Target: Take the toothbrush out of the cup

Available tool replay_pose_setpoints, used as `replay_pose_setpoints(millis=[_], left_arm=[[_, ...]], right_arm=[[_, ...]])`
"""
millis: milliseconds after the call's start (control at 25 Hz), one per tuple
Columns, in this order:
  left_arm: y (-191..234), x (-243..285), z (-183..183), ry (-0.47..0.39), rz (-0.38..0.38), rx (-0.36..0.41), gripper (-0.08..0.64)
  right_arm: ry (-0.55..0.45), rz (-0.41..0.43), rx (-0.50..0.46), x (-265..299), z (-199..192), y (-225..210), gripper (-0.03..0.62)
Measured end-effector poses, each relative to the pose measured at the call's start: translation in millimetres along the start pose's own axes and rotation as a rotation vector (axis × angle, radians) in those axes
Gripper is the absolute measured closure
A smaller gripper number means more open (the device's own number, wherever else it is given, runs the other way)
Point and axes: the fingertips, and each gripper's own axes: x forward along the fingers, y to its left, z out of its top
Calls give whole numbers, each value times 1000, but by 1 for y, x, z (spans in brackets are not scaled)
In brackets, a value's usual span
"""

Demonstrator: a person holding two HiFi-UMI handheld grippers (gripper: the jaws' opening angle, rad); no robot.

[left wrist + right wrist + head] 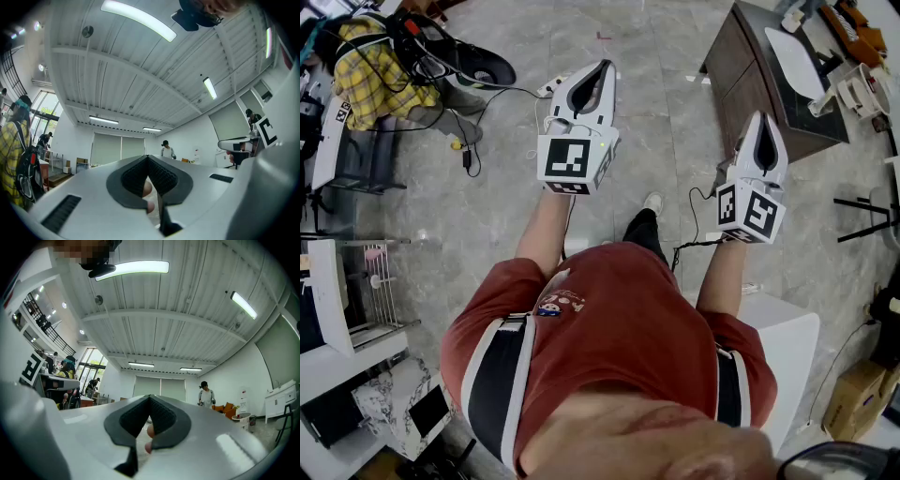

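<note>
Neither the toothbrush nor the cup shows in any view, so I cannot say where they stand, and the task looks not yet begun. The white left gripper [602, 70] and the white right gripper [763, 120] are held out in front of the person and tilted slightly upward. The jaws of each are closed tip to tip on nothing.

Aimed this high, both gripper views take in only ceiling panels and the far hall, so a reach would likely rely on the head view alone and could miss. Jaws left closed would probably knock a cup over rather than take the brush. A black cable [698, 246] crosses the grey stone-tiled floor [656, 141] just beside the person's feet, and a white power strip [551, 89] with cords lies far left; a careless step could snag either.

Open floor lies straight ahead between the grippers. A dark brown cabinet [750, 66] closes the far right. A white table [787, 342] stands near right, close by the person's side. A white wire rack [380, 281] and a heap of yellow checked cloth [366, 61] crowd the left
</note>
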Motion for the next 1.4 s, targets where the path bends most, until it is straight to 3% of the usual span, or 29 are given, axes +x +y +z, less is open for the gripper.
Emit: replay_pose_setpoints(millis=[440, 800, 1160, 1400], left_arm=[[0, 29, -27, 56, -18, -8, 555], [-3, 79, -97, 190, -11, -20, 555], [-11, 156, -152, 266, -34, -19, 555], [-37, 219, -155, 260, -68, -27, 555]], right_arm=[[47, -27, 32, 21, -30, -14, 581], [165, -54, 106, 53, -106, -47, 581], [250, -70, 163, 108, -177, -82, 582], [235, -108, 168, 143, -178, -131, 582]])
